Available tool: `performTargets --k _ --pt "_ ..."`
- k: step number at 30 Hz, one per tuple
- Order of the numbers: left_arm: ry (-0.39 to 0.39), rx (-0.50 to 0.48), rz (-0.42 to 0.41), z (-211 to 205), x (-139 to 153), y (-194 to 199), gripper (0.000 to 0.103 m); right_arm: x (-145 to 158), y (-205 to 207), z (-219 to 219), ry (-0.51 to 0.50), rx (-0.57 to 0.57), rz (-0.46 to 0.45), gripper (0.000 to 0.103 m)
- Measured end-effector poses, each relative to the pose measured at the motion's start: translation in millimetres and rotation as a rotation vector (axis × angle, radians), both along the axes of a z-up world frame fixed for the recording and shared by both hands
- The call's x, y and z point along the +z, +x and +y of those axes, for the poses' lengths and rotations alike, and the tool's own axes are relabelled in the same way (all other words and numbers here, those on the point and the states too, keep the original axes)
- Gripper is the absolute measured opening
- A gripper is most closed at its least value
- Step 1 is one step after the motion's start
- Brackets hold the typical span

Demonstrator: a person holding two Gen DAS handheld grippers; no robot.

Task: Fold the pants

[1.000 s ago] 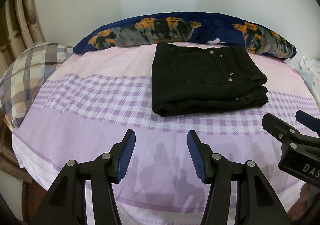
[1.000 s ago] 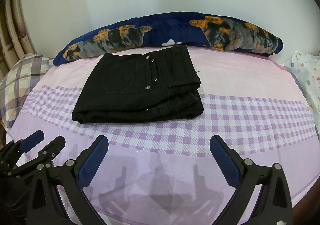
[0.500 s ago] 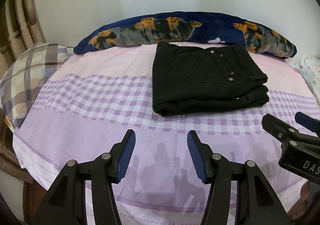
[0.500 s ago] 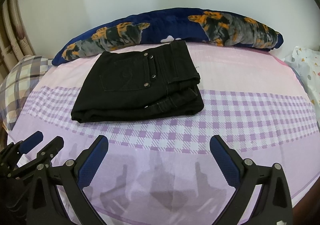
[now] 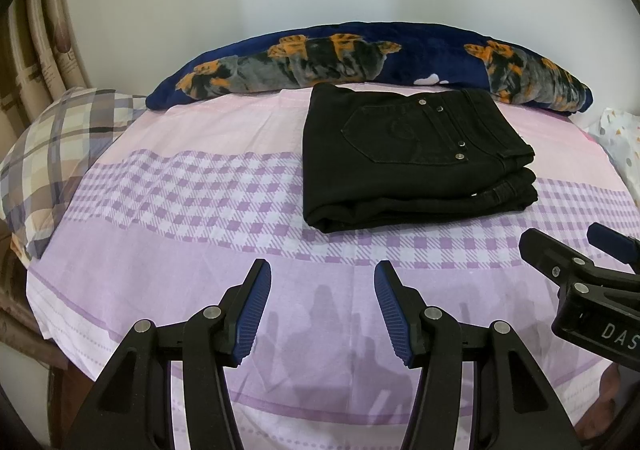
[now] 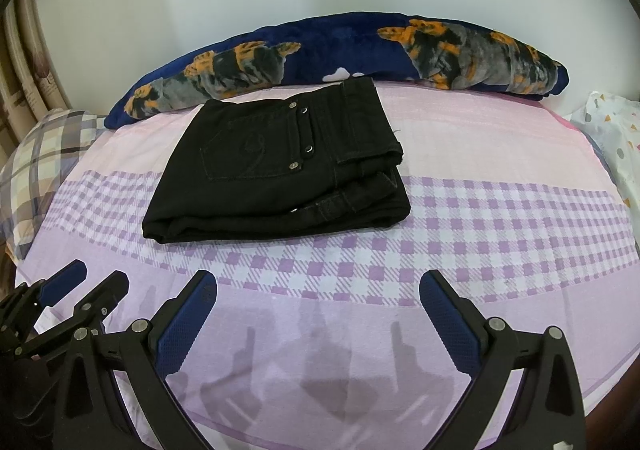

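Pants (image 5: 412, 165), black, lay folded into a compact stack on the pink and purple checked sheet (image 5: 192, 209), back pocket and metal rivets facing up; the stack's far edge sat just in front of a long navy bolster (image 5: 360, 53) printed in orange and grey, touching or nearly so, we could not tell which; we noted a plaid pillow (image 5: 52, 153) at the sheet's left end and a spotted white cloth (image 6: 612, 137) at its right. We held our left gripper (image 5: 322, 310) above the near part of the sheet, jaws parted and holding nothing, well short of the pants; our right gripper (image 6: 318, 314) hung beside it, jaws spread wider, likewise unladen; both cast finger shadows on the sheet beneath them.
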State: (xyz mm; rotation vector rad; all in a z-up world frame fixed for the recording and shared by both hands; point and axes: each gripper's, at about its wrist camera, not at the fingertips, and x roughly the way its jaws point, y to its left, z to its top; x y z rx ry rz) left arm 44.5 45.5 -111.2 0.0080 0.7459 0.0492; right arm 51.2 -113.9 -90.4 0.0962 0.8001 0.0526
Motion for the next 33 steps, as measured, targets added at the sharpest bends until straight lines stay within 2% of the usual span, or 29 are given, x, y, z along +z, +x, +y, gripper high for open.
performTargets --k 33 --pt "0.000 -0.015 0.009 1.0 -3.2 2.4 0.055 -1.3 0.5 -0.8 -0.003 0.003 0.003 0.101"
